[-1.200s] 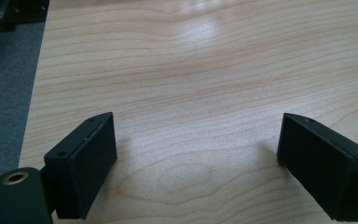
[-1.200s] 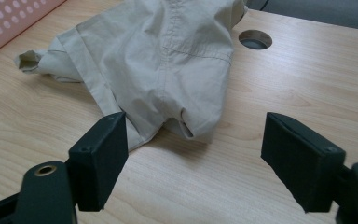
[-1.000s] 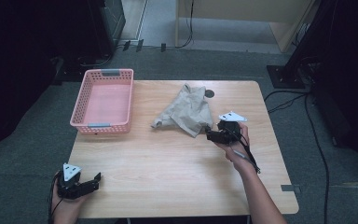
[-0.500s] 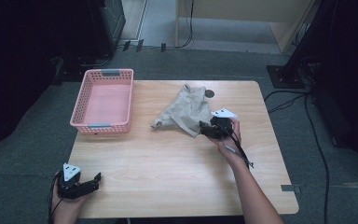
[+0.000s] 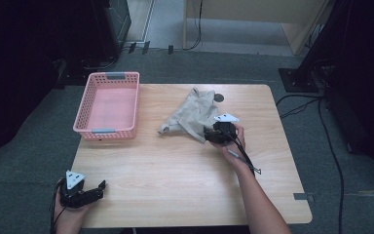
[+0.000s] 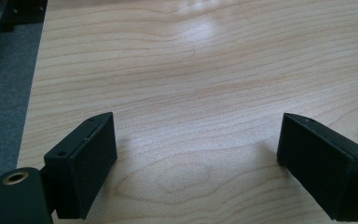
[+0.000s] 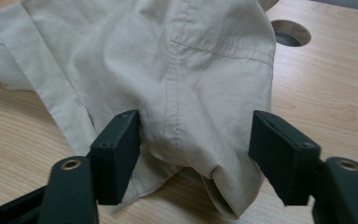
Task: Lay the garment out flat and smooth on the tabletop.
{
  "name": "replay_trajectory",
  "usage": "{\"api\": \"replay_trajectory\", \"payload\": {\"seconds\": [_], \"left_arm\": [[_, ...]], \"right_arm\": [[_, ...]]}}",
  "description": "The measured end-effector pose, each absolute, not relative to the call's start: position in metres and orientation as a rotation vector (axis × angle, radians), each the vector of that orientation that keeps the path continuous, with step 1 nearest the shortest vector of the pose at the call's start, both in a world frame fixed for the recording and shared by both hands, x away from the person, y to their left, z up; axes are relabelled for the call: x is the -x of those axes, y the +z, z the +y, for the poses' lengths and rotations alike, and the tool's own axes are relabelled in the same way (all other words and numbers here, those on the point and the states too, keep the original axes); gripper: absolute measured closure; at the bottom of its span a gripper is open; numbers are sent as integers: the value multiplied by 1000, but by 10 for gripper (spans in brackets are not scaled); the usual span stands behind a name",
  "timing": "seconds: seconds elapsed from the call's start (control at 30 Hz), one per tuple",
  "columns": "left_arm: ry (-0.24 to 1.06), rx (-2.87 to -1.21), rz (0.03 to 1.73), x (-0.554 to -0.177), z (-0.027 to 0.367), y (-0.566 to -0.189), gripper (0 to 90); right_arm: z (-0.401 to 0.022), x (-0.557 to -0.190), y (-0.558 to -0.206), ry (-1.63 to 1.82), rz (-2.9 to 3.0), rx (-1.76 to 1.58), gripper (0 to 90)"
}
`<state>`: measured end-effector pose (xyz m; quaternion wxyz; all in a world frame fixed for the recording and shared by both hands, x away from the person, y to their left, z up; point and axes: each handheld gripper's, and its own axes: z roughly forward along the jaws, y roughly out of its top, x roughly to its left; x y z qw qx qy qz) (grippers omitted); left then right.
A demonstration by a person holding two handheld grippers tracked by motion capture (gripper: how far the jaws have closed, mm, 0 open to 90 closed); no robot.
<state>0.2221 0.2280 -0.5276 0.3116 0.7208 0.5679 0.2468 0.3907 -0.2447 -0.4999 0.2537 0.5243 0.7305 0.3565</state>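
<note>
A crumpled beige garment (image 5: pixel 194 113) lies on the wooden table (image 5: pixel 175 170), right of centre. My right gripper (image 5: pixel 208 134) is at its near right edge, held low by a hand. In the right gripper view the jaws of the right gripper (image 7: pixel 196 158) straddle a fold of the garment (image 7: pixel 191 60). They have just been closing; the left pad touches cloth, the right pad stands just off it. My left gripper (image 5: pixel 95 190) rests at the table's front left corner. Its jaws (image 6: pixel 196 158) stand wide apart over bare wood.
A pink plastic basket (image 5: pixel 108 77) stands at the table's back left. A round cable hole (image 5: pixel 218 98) sits in the tabletop just behind the garment. Dark floor and cables surround the table, and a cable trails from the right gripper along the forearm.
The right gripper has moved left and down onto the garment's edge, and its jaws have narrowed around the fold. The left gripper has stayed where it was.
</note>
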Motion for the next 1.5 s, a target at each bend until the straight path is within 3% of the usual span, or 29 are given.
{"api": "replay_trajectory", "payload": {"seconds": [0.27,0.4,0.93,1.2,1.5], "left_arm": [[651,-1903,1498,-222,228,-528,122],[650,-1905,1496,-222,228,-528,122],[605,-1880,1476,-221,230,-527,122],[678,-1860,1429,-218,222,-518,122],[666,-1823,1352,-219,206,-502,122]], "right_arm": [[-241,-387,-500,915,1979,-1365,757],[-243,-384,-498,928,1979,-1357,840],[-250,-358,-493,971,2037,-1329,878],[-256,-347,-493,990,2074,-1321,880],[-265,-338,-494,1028,2101,-1329,880]]}}
